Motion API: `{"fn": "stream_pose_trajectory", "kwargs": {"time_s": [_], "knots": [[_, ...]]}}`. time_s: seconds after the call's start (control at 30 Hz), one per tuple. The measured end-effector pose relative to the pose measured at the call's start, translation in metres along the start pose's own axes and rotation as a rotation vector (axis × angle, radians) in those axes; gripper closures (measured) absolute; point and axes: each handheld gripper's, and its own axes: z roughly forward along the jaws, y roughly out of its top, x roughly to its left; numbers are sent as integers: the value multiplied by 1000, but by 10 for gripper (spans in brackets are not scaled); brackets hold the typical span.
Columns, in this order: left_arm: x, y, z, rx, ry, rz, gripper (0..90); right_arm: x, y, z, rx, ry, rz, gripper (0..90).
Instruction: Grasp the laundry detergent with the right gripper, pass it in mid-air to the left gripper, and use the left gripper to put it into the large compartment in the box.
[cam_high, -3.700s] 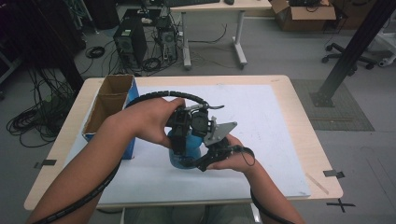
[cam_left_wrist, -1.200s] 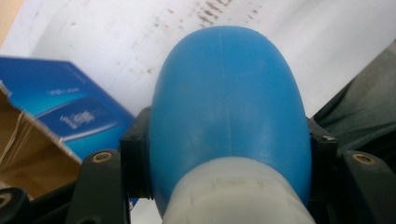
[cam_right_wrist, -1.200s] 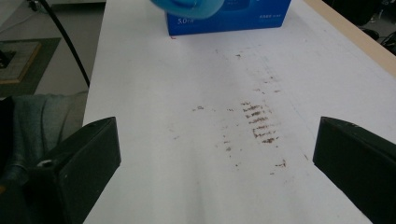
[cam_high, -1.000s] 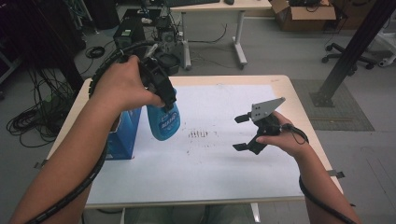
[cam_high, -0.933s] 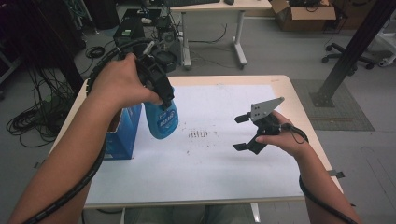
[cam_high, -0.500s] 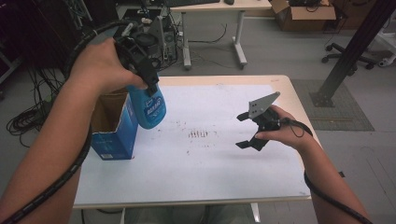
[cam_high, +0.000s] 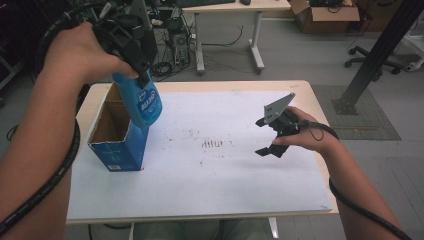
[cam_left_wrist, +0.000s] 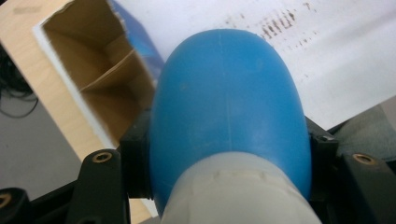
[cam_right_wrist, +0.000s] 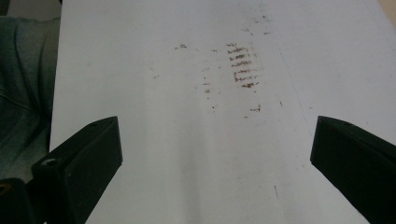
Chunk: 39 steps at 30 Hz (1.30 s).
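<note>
A blue plastic bottle (cam_high: 145, 102) with a pale cap end hangs bottom-down in the air, tilted, over the right rim of an open blue cardboard box (cam_high: 117, 145). My left gripper (cam_high: 141, 75) is shut on its upper part. In the left gripper view the bottle (cam_left_wrist: 229, 107) sits between the black jaws, with the box's brown inside (cam_left_wrist: 93, 88) below it. My right gripper (cam_high: 261, 137) hovers open over the right half of the white sheet (cam_high: 225, 190), nothing between its fingers. In the right gripper view its jaws stand wide apart around (cam_right_wrist: 215, 154).
Brown smudge marks (cam_high: 215, 144) stain the sheet's middle, also seen in the right gripper view (cam_right_wrist: 243, 65). The box stands at the table's left edge. Behind the table are a desk (cam_high: 227, 5), computer towers, cables, a black post (cam_high: 375, 55) and an office chair.
My left hand has carried the bottle up and leftward, from beside the box to above its rim. The right gripper has stayed open in place; before that, both grippers were on the bottle.
</note>
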Motion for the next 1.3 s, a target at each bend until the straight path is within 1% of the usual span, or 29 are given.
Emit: {"fn": "stream_pose_trajectory", "kwargs": {"time_s": [0.03, 0.07, 0.13, 0.17, 0.2, 0.23, 0.33, 0.47, 0.67, 0.77, 0.87, 1.0, 1.1, 1.27, 1.3], "knots": [[2, -1, -2, -2, 1, -12, 381, 0, 0, 0, 3, 0, 2, 22], [4, -2, -5, 0, 5, -15, 381, 0, -1, 0, 2, 2, 3, 22], [8, -4, -9, -17, 11, -51, 381, -1, -1, 0, 2, 3, 5, 22], [10, -5, -11, -21, 16, -61, 381, -1, -1, 0, 3, 5, 5, 22], [13, -6, -14, -13, 22, -69, 381, -1, -1, 0, 1, 6, 5, 22], [14, -7, -15, -16, 27, -79, 381, -1, -1, 0, 0, 10, 4, 22], [20, -9, -19, -13, 43, -121, 381, -1, 0, -1, 8, 18, 1, 22], [29, -11, -22, -13, 54, -179, 381, -2, 1, -2, 28, 20, -4, 22], [42, -15, -24, -9, 58, -244, 381, -4, 3, -3, 42, 25, -6, 23], [49, -17, -25, -2, 73, -279, 381, -4, 2, -2, 38, 38, -4, 24], [55, -19, -25, 3, 84, -303, 381, -5, 1, 0, 40, 43, -1, 25], [63, -22, -23, 4, 69, -326, 381, -5, 1, 1, 50, 46, -1, 25], [68, -24, -20, 3, 64, -339, 381, -6, 2, 0, 65, 54, -3, 25], [76, -25, -11, 8, 69, -346, 381, -6, 4, -2, 71, 54, -7, 25], [77, -26, -9, 9, 67, -353, 381, -6, 4, -3, 71, 54, -6, 25]]}}
